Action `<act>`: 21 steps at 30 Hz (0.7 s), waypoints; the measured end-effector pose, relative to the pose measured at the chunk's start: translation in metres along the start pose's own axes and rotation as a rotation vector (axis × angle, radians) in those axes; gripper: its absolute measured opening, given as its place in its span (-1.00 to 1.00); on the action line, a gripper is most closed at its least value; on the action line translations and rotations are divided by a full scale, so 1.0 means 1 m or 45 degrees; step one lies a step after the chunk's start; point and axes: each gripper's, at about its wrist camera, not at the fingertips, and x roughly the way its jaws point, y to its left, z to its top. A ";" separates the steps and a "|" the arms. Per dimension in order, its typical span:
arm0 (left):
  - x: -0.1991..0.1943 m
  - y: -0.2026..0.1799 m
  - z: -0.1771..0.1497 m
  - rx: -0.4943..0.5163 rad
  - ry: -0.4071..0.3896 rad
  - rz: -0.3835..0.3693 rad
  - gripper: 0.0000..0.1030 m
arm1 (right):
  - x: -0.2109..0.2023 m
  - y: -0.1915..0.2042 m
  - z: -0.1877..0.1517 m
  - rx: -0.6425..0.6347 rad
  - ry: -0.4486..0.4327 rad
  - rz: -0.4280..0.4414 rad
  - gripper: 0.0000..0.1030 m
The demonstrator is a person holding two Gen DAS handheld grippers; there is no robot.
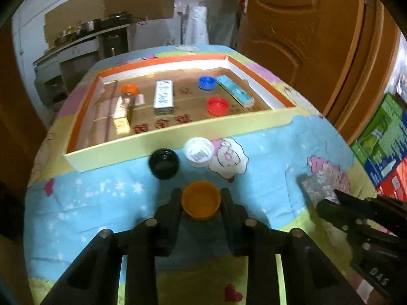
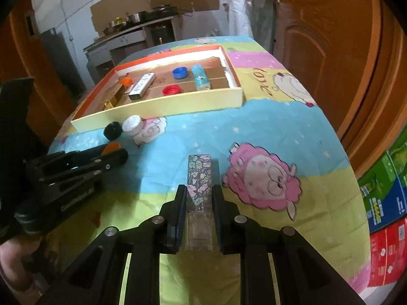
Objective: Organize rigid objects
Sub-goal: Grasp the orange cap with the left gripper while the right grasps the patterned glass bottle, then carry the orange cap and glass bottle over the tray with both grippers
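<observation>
Your left gripper has its fingers closed narrow on the round orange plastic bottle cap, which sits open side up on the cartoon-printed tablecloth, on the near side of the shallow cardboard tray with the pale yellow wall. Your right gripper is clamped on the long floral-patterned box with a clear end, also short of the tray and off to its near right.

Between the orange cap and the tray wall lie a black round cap and a white round cap, both just beside the wall. Inside the tray are a red cap, a blue cap, a small orange cap, a white carton, a light blue carton and a gold box.

The cap is thin-walled and gripped across its rim, so it could pop out or tilt if you squeeze harder or swing fast. Carry it low and it may knock the black cap or catch the tray wall. The floral box is held near one end; it could pivot downward.

Both grippers point steeply down toward the cloth, side by side, the right one near the left.
</observation>
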 end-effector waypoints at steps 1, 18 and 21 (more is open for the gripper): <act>-0.004 0.002 0.001 -0.021 -0.010 0.000 -0.42 | 0.000 0.003 0.003 -0.009 -0.005 0.007 -0.60; -0.045 0.038 0.046 -0.195 -0.133 0.080 -0.41 | 0.003 0.038 0.071 -0.115 -0.136 0.080 -0.60; -0.043 0.042 0.056 -0.198 -0.145 0.081 -0.41 | 0.005 0.040 0.084 -0.119 -0.150 0.080 -0.60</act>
